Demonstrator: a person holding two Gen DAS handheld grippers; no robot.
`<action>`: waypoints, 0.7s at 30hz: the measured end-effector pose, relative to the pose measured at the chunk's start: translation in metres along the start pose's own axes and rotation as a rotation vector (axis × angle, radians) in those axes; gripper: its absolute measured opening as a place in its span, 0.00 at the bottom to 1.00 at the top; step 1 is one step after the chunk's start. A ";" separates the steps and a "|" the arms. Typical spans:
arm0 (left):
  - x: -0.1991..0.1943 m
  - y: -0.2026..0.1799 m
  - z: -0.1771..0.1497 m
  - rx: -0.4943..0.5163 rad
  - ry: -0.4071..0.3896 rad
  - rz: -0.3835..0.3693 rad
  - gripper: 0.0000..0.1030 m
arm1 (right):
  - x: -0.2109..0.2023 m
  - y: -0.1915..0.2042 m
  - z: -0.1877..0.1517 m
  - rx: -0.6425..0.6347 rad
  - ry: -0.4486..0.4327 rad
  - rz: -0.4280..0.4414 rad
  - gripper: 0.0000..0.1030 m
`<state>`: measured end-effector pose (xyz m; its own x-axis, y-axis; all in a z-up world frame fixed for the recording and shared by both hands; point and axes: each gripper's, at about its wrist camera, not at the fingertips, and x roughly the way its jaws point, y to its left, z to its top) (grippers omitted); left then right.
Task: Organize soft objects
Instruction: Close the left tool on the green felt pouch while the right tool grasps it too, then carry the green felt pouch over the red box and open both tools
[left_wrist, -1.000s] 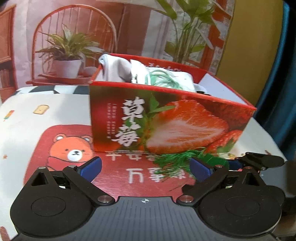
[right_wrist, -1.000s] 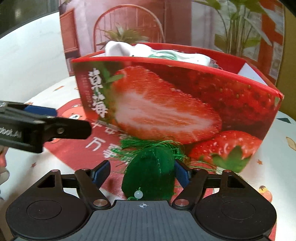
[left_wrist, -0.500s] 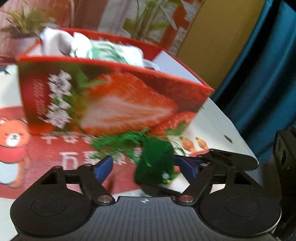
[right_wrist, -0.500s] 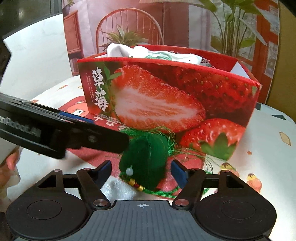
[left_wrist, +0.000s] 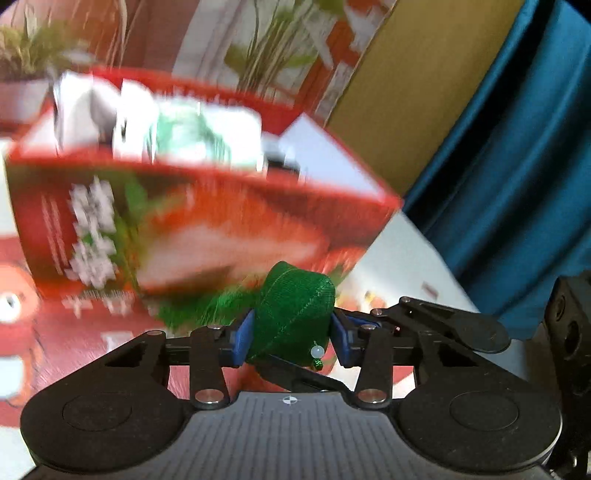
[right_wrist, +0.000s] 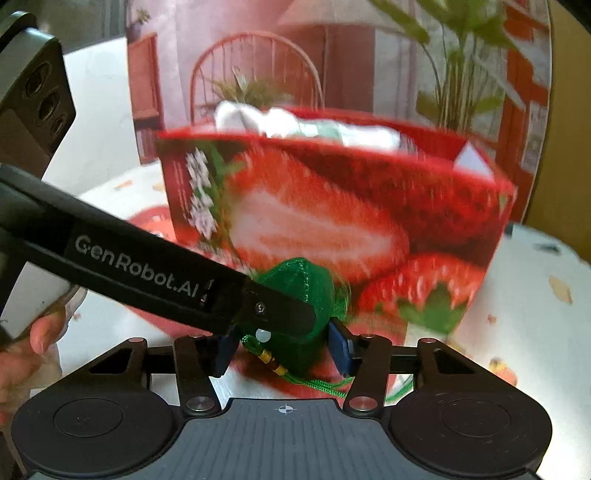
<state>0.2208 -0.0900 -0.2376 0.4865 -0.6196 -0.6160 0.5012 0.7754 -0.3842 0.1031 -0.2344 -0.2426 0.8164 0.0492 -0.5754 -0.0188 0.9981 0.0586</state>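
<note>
A white tabletop (right_wrist: 524, 295) printed with small cartoon figures and a red bear panel is seen before a backdrop of painted plants and a chair, with a teal curtain (left_wrist: 517, 147) at the right edge of the left wrist view. Nearest the cameras, a green pouch (left_wrist: 293, 314) of soft woven fabric, rounded and seamed, with a pale bead and a green tasselled cord, is seen raised just in front of the box. It is clamped by the left gripper (left_wrist: 291, 338), whose blue-padded jaws are closed narrowly against both its sides. The jaws of the right gripper (right_wrist: 282, 349) are set around the same pouch (right_wrist: 295, 306), close to its sides; whether it is pressed there cannot be told. The left gripper's black finger crosses that view. Behind, a red cardboard box (right_wrist: 332, 214) printed with strawberries is blurred, and white and green cloth items (left_wrist: 177, 129) are heaped inside, above its rim. Bare tabletop lies right of the box.
</note>
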 end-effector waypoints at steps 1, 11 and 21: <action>-0.008 -0.001 0.007 0.002 -0.025 -0.003 0.45 | -0.006 0.000 0.007 -0.002 -0.021 0.006 0.46; -0.075 -0.023 0.095 0.065 -0.292 -0.023 0.45 | -0.053 -0.006 0.111 -0.079 -0.275 0.021 0.46; -0.061 -0.046 0.135 0.144 -0.416 -0.004 0.46 | -0.056 -0.032 0.180 -0.169 -0.424 -0.054 0.47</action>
<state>0.2648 -0.1040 -0.0895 0.7163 -0.6417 -0.2741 0.5840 0.7663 -0.2678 0.1625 -0.2758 -0.0653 0.9821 0.0129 -0.1877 -0.0352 0.9926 -0.1162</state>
